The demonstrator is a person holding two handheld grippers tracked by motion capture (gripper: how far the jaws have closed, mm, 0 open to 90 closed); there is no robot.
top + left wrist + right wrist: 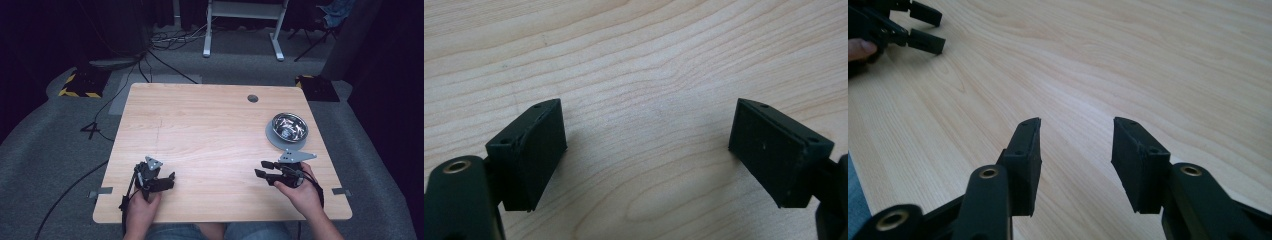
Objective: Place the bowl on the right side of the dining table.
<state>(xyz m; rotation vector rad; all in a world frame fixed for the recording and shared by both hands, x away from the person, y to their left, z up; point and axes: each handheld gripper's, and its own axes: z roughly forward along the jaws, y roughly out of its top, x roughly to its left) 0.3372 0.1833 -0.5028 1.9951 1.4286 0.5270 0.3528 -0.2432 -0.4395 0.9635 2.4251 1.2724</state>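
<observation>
No brand, label or writing can be read on anything in these views.

The steel bowl (pixel 289 125) stands on a round grey mat (pixel 274 138) near the right edge of the pale wooden worktop (pixel 210 125), toward its far half. It is shiny and round, with bright reflections inside; whether it holds anything is too small to tell.

The right claw (pixel 265 168) is held low over the worktop near the front right, just on the near side of the mat and apart from the bowl. Its jaws point left and stand moderately apart with nothing between them; the right gripper view shows bare wood grain in the gap. A grey three-cornered plate (pixel 297 156) sits on top of it.

The left claw (pixel 170 180) is held at the front left, well apart from the bowl. In the left gripper view (pixel 646 145) its jaws are spread wide over bare wood, gripping nothing. It also appears at the far upper left of the right gripper view (pixel 923 27), with a fingertip (pixel 860 49) beside it.

A dark round hole (pixel 253 98) sits in the worktop near its far edge. Cables (pixel 165 37) lie on the grey floor beyond.
</observation>
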